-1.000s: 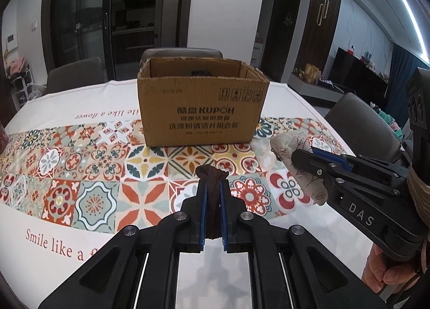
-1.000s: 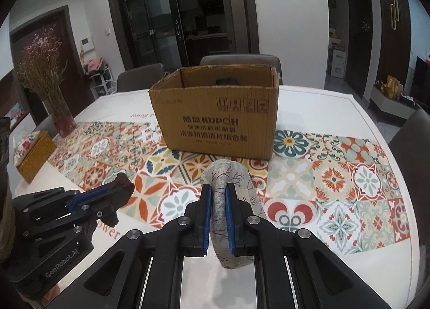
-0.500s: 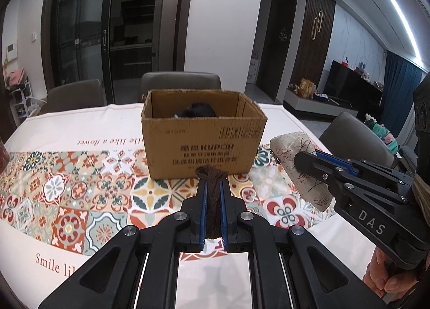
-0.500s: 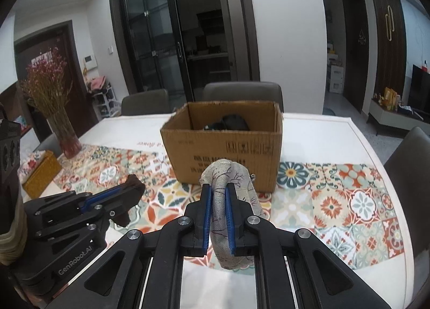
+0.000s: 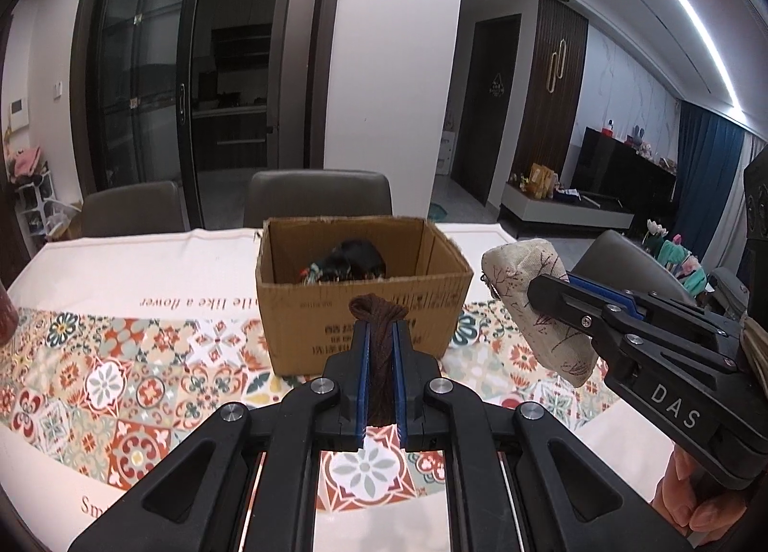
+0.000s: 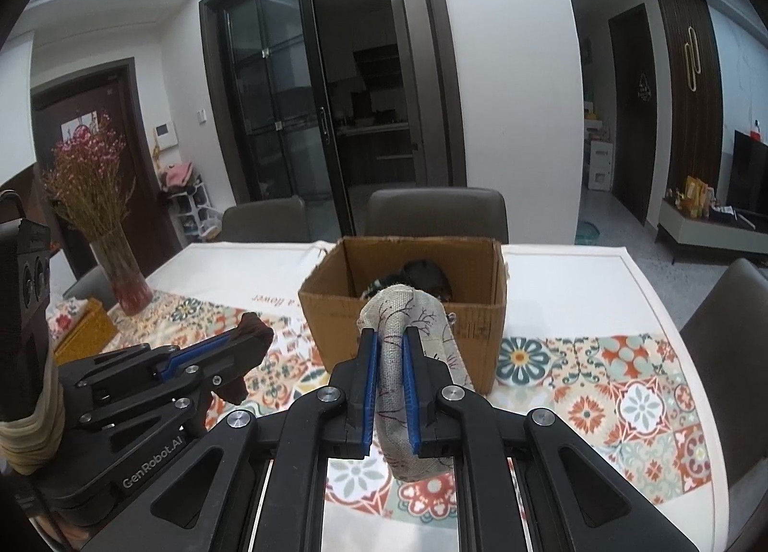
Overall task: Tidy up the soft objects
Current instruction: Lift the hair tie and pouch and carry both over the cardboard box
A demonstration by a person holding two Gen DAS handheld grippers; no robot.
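Observation:
An open cardboard box (image 5: pixel 307 307) (image 6: pixel 336 317) stands on the patterned tablecloth, with dark soft items (image 5: pixel 353 259) (image 6: pixel 427 276) inside. My left gripper (image 5: pixel 379 331) (image 6: pixel 254 336) is shut on a dark brown cloth bundle (image 5: pixel 379 350), held in the air just in front of the box. My right gripper (image 6: pixel 390 341) (image 5: pixel 552 285) is shut on a beige pouch with a branch print (image 6: pixel 398 369) (image 5: pixel 533 273), held in the air near the box's right front corner.
A vase of dried pink flowers (image 6: pixel 103 225) and a yellow box (image 6: pixel 84 336) stand at the table's left end. Grey chairs (image 5: pixel 319 197) (image 6: pixel 437 211) stand behind the table, another chair (image 6: pixel 729 336) stands at its right.
Both grippers have risen with their loads and moved toward the box; the box's inside now shows from above.

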